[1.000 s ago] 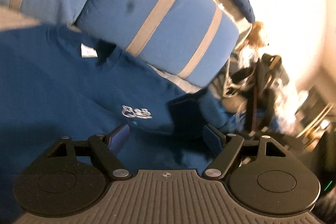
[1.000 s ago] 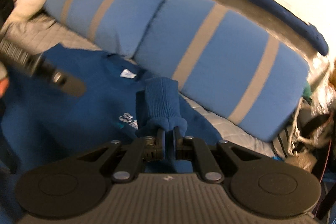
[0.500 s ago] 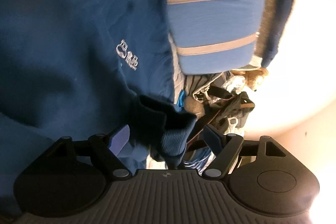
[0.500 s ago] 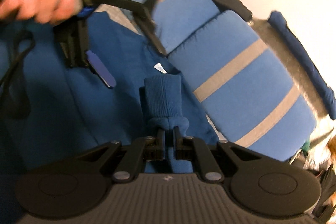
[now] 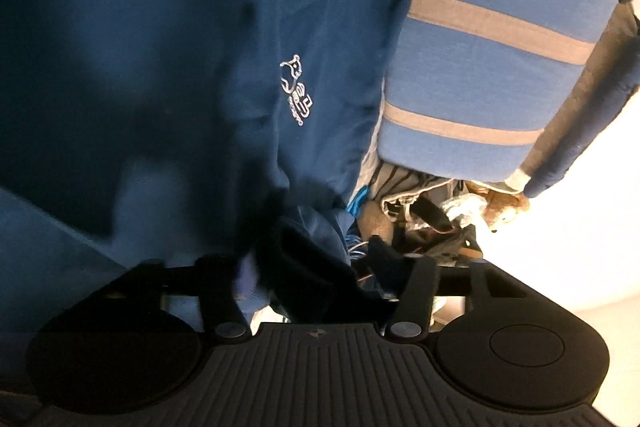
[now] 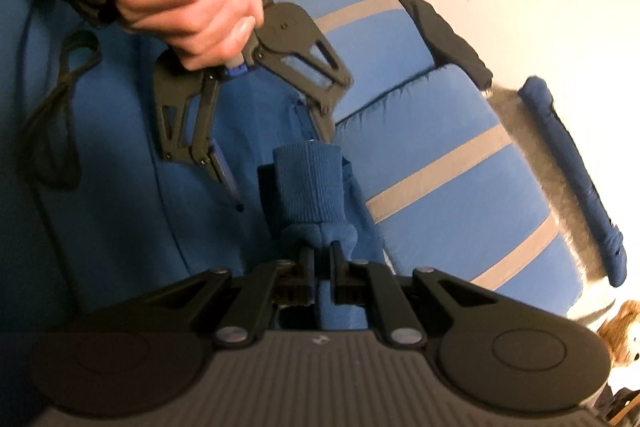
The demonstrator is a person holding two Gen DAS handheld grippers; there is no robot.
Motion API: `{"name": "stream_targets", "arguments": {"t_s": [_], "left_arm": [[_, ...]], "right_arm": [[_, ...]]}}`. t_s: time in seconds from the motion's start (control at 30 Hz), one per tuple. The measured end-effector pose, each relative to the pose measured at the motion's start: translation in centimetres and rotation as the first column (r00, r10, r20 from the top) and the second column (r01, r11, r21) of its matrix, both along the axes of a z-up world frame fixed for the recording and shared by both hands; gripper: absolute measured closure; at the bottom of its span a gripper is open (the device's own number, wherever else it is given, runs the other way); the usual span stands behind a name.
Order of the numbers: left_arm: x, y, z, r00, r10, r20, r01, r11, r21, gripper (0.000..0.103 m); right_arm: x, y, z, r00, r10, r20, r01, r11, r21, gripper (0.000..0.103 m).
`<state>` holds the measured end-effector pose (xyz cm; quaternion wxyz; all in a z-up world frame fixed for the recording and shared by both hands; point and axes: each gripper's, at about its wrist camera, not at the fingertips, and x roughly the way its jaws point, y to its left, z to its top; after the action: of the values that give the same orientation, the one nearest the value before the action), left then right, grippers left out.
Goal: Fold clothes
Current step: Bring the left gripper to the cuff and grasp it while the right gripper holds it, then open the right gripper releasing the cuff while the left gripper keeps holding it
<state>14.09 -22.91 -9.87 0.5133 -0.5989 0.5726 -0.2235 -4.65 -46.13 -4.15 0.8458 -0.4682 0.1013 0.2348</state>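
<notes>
**Item: blue sweatshirt, sleeve fold under way**

Location: the blue sweatshirt [image 5: 168, 39] lies spread on the bed, chest logo [image 5: 297, 91] up, its neck end just beside the striped blue pillows [image 6: 432, 163].

Right gripper [image 6: 319, 259]: jaws clamped on the bunched fabric just behind the ribbed cuff [image 6: 306, 183]; the cuff stands up ahead of the fingers, as in both earlier frames.

Left gripper [image 5: 312, 263]: a second ago its jaws stood wide with nothing between them; they have just been closing, and a dark fold of sleeve [image 5: 308, 267] now sits between them. The view has rolled sideways, with the pillows now to the right. Judged: a second hold is being taken so the sleeve can be carried across the body.

Hard to make out: whether the left pads actually press the cloth; that area is dark and blurred. In the right wrist view the person's hand [image 6: 192, 7] hides the left gripper's handle. The sweatshirt's hem and far sleeve lie outside both views. Clutter beside the bed [image 5: 432, 215] is unreadable.
</notes>
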Motion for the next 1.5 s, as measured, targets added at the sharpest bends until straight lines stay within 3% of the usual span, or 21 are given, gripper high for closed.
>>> {"name": "stream_targets", "arguments": {"t_s": [0.1, 0.2, 0.4, 0.43, 0.57, 0.67, 1.0, 1.1, 1.17, 1.3, 1.37, 1.43, 1.5], "left_arm": [[0.1, 0.0, 1.1, 0.999, -0.004, 0.042, 0.003, 1.000, 0.026, 0.084], [0.3, 0.1, 2.8, 0.992, -0.017, 0.125, 0.009, 0.998, 0.063, 0.097], [0.3, -0.1, 7.3, 0.936, -0.059, 0.347, 0.022, 0.994, 0.110, 0.098], [0.2, -0.1, 8.0, 0.924, -0.062, 0.377, 0.021, 0.993, 0.112, 0.098], [-0.6, 0.0, 9.6, 0.916, -0.041, 0.399, -0.004, 0.994, 0.113, 0.098], [-1.1, 0.1, 10.1, 0.920, -0.013, 0.392, -0.030, 0.994, 0.102, 0.098], [-1.7, 0.3, 10.4, 0.942, 0.063, 0.330, -0.081, 0.996, 0.043, 0.098], [-1.6, 0.8, 10.7, 0.941, 0.058, 0.334, -0.084, 0.994, 0.064, 0.098], [-1.3, 1.1, 11.2, 0.934, 0.014, 0.357, -0.063, 0.990, 0.126, 0.098], [-0.9, 1.4, 12.0, 0.913, -0.080, 0.401, -0.022, 0.969, 0.245, 0.097], [-0.8, 1.5, 12.3, 0.904, -0.122, 0.409, -0.004, 0.956, 0.294, 0.086], [-1.1, 1.8, 12.4, 0.902, -0.129, 0.412, -0.003, 0.952, 0.306, 0.050], [-1.6, 2.0, 12.6, 0.897, -0.131, 0.422, -0.005, 0.952, 0.307, 0.040]], "right_arm": [[-0.1, 0.0, 0.1, 1.000, 0.021, 0.007, -0.021, 1.000, -0.015, 0.096], [-0.2, 0.0, 0.2, 0.999, 0.042, 0.010, -0.042, 0.999, -0.028, 0.096], [-0.6, -0.9, 1.1, 0.997, 0.064, -0.037, -0.063, 0.997, 0.034, 0.091], [-0.6, -1.1, 1.4, 0.997, 0.062, -0.047, -0.059, 0.997, 0.057, 0.072], [-0.9, -1.1, 2.7, 0.999, 0.038, -0.025, -0.034, 0.988, 0.150, 0.048], [-1.3, -0.3, 3.2, 0.999, 0.025, 0.023, -0.028, 0.983, 0.179, 0.038], [-1.0, 4.3, 2.2, 0.972, -0.092, 0.215, 0.058, 0.986, 0.156, 0.045], [-0.6, 5.2, 1.7, 0.957, -0.113, 0.269, 0.083, 0.989, 0.121, 0.063], [-0.6, 5.4, 1.7, 0.960, -0.094, 0.263, 0.070, 0.993, 0.100, 0.088], [-0.9, 5.0, 2.4, 0.975, -0.042, 0.217, 0.022, 0.995, 0.092, 0.093], [-0.8, 4.6, 2.8, 0.982, -0.029, 0.185, 0.010, 0.995, 0.103, 0.093], [-0.6, 4.5, 2.8, 0.985, -0.022, 0.169, 0.005, 0.995, 0.098, 0.093], [-0.4, 4.5, 2.7, 0.988, -0.013, 0.156, -0.001, 0.996, 0.086, 0.093]]}}
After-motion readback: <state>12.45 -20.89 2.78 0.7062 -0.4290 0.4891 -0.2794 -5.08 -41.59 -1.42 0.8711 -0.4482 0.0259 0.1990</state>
